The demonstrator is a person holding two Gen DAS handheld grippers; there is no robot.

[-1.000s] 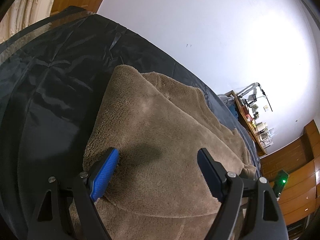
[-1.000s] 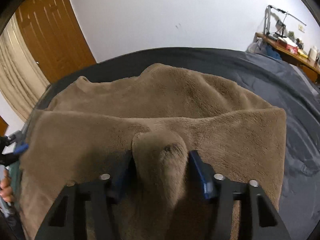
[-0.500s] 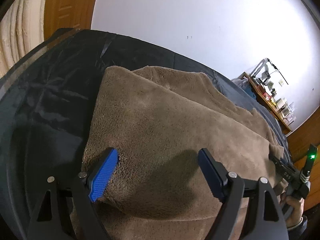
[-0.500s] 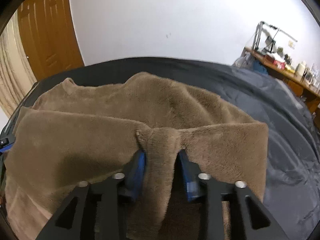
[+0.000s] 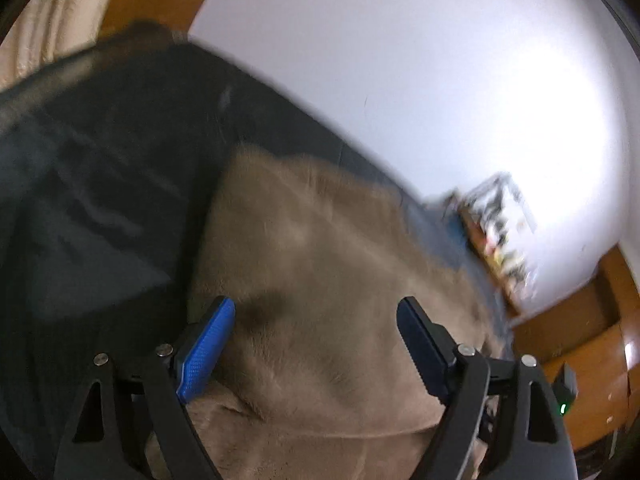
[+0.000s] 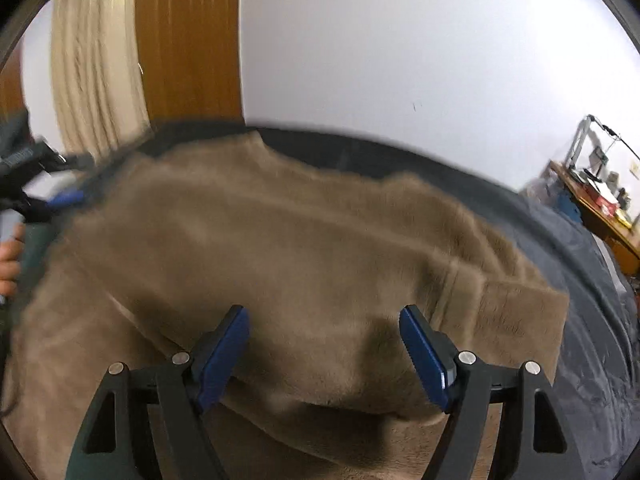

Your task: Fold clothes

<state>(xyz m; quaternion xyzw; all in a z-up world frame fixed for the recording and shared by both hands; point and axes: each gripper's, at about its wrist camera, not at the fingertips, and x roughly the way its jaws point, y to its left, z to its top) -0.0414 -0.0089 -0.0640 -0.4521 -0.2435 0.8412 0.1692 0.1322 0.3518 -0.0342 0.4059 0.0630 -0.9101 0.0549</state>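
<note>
Right gripper (image 6: 322,354) has let go of the fleece top (image 6: 300,248), fingers now spread; left gripper (image 5: 316,344) spread too. One fold lies at 6 o'clock; more prob. left.

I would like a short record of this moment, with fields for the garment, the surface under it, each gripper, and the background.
garment: brown fleece garment, folded over itself, lying flat
surface: dark sheet under the garment
left gripper: open, above the garment, holding nothing
right gripper: open, above the folded edge, holding nothing
background: white wall, wooden door, cream curtain, cluttered desk
image quality: both views blurred by motion
</note>
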